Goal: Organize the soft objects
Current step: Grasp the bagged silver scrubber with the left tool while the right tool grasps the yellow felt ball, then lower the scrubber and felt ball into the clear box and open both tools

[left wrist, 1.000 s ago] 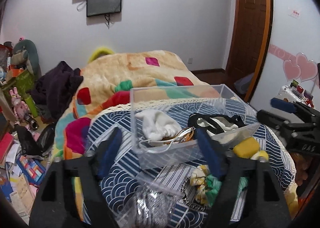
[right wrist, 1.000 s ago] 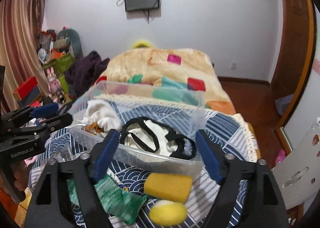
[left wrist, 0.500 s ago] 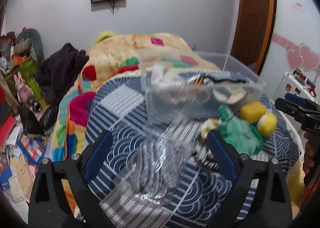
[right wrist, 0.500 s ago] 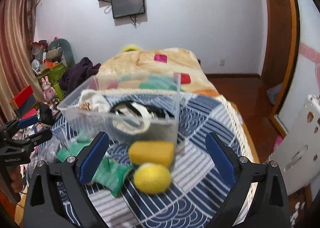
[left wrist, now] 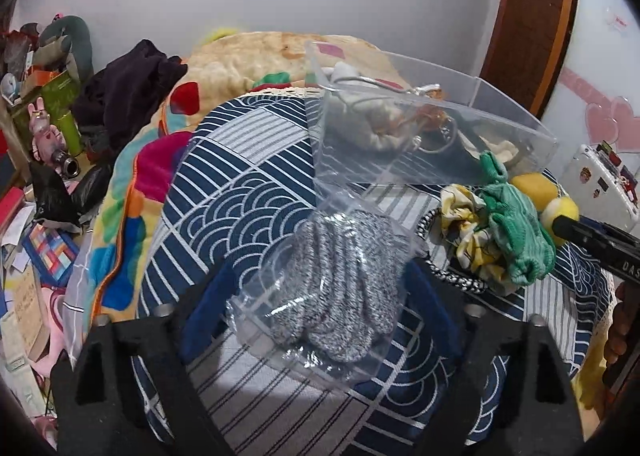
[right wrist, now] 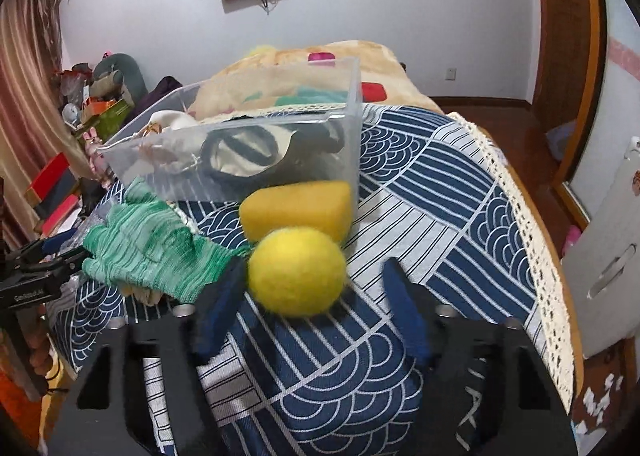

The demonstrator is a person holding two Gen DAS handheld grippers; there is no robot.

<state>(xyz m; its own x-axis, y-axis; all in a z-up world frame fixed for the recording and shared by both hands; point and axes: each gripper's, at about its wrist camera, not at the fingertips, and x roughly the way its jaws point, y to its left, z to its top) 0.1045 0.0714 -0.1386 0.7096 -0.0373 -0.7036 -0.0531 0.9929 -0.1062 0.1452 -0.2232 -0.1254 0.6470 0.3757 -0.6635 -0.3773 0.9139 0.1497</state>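
- Two grippers are hanging low over the blue patterned cover (right wrist: 460, 191), lower and closer to the soft things than a second ago, when both views still took in the whole clear box (right wrist: 240, 135) from above.
- Left gripper (left wrist: 320, 300) is straddling a grey knitted glove in a clear bag (left wrist: 340, 288); its jaws have just been narrowing, yet the blue fingers (left wrist: 208, 304) are sitting spread at either side of the bag, and whether they are touching it I cannot tell.
- Right gripper (right wrist: 312, 304) is reaching around the yellow ball (right wrist: 296, 272); its jaws have just been closing, the left finger is lying against the ball's edge, the right one is standing apart, so nothing is being pinched.
- At 12 o'clock from the ball, touching it, the yellow sponge (right wrist: 296, 207) is leaning on the box wall.
- At 9 o'clock from the ball, the green glove (right wrist: 148, 252) is lying crumpled; a yellow-and-white scrunchie (left wrist: 468, 223) is lying just beside it.
- Inside the box, white cloth (left wrist: 360, 115) and a black strap (right wrist: 240, 151) are resting as they did earlier.
- Half a second ago the ball was sitting well ahead of the right jaws; now it is filling the gap.
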